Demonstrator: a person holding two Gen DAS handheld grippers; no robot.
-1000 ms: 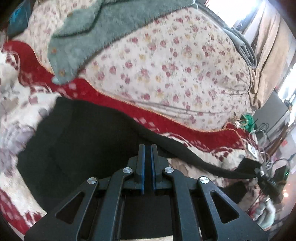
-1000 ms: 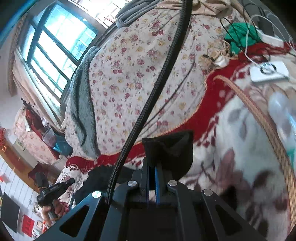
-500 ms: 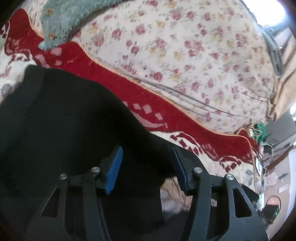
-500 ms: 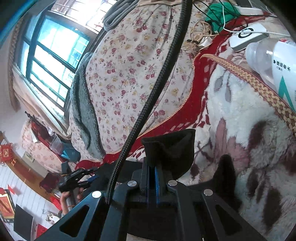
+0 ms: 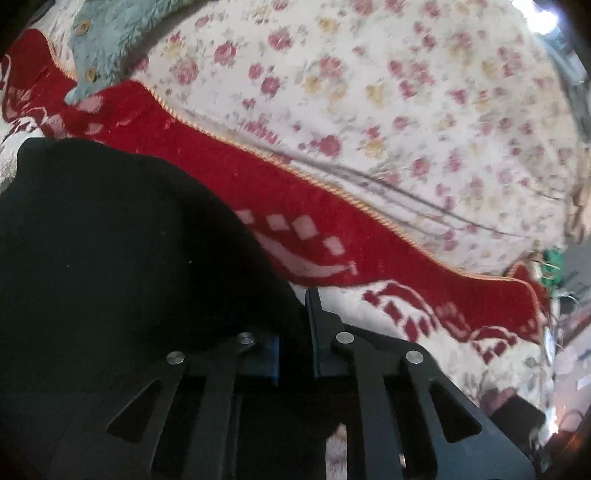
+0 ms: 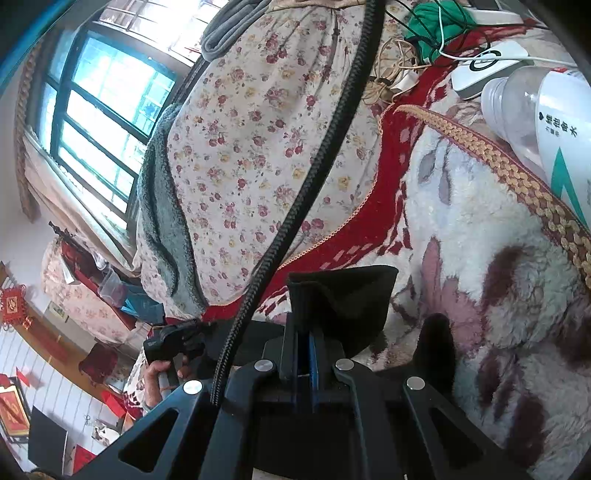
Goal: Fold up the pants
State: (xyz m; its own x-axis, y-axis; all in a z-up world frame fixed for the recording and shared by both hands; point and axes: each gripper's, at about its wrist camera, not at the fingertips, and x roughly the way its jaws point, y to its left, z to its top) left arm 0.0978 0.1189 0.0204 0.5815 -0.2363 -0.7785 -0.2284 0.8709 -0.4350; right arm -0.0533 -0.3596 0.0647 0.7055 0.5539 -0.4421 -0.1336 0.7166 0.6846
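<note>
The black pants (image 5: 129,240) lie spread on a red-and-white plush blanket (image 5: 303,225) and fill the lower left of the left wrist view. My left gripper (image 5: 297,325) is low over their right edge. Its jaws are closing, with a fold of the black cloth between the pads and draped over the left finger. In the right wrist view my right gripper (image 6: 303,339) is shut on another end of the pants (image 6: 347,299), which sticks up above the fingers as a folded flap. A person's hand (image 6: 155,373) holds the other gripper's handle at lower left.
A floral quilt (image 5: 369,92) rises behind the blanket with a grey-green fleece (image 5: 107,29) on it. On the right are a plastic bottle (image 6: 546,122), a white charger (image 6: 487,66) and tangled cables (image 6: 432,26). A black braided cable (image 6: 332,129) crosses the right view.
My left gripper dropped toward the pants, opened wide over their edge, then closed on the cloth. My right gripper sank slightly, still gripping its end; the bottle came into view.
</note>
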